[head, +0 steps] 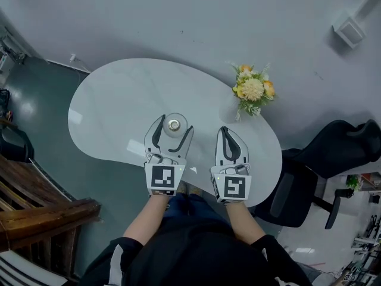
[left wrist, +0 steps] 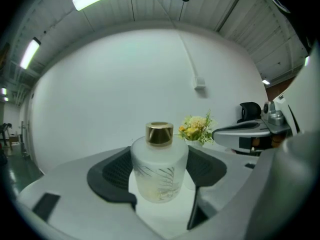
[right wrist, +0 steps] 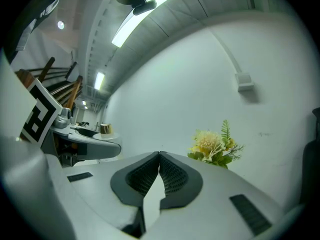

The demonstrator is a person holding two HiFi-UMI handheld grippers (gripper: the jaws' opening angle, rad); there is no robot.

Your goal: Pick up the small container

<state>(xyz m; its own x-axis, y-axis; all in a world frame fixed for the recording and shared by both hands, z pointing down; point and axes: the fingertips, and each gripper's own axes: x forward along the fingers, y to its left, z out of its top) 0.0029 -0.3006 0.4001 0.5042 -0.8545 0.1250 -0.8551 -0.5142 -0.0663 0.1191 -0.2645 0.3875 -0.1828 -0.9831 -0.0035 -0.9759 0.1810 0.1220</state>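
Observation:
The small container (head: 174, 124) is a frosted glass bottle with a gold cap, standing upright on the white table (head: 113, 103). My left gripper (head: 176, 124) is open, one jaw on each side of it. In the left gripper view the container (left wrist: 159, 171) fills the gap between the dark pads (left wrist: 112, 173); I cannot tell whether they touch it. My right gripper (head: 225, 131) hovers to the right of the bottle, shut with nothing in it, its pads (right wrist: 170, 176) pressed together.
A vase of yellow and orange flowers (head: 253, 90) stands at the table's far right edge. A black office chair (head: 333, 154) sits right of the table. A wooden bench (head: 36, 210) is at the left. The person's legs are at the near edge.

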